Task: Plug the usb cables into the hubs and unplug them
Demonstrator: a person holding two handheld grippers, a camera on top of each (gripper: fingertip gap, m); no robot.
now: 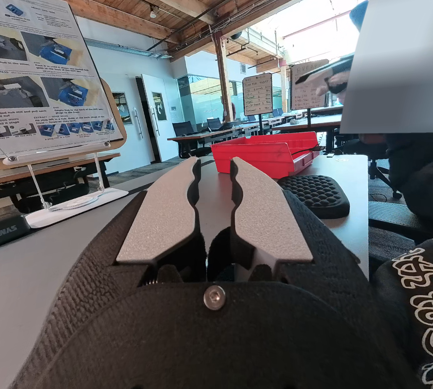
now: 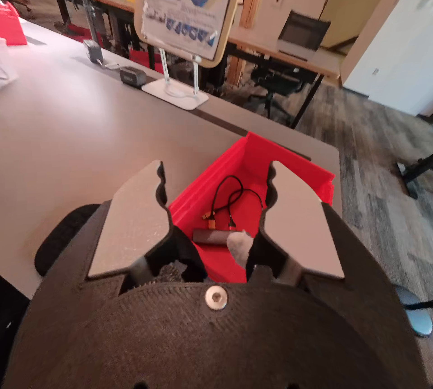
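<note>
Right gripper [image 2: 215, 181], jaws spread wide and holding nothing, hangs over the red bin [image 2: 253, 160]. The dark hub [image 2: 210, 236] lies low between its fingers, long axis crosswise to them; 2 cables [image 2: 230, 192] curl just beyond it, plugs seemingly unseated, though the view is blurred. Left gripper [image 1: 214, 162], jaws narrowly parted and holding nothing, sits farther off, the bin ahead to its right.
</note>
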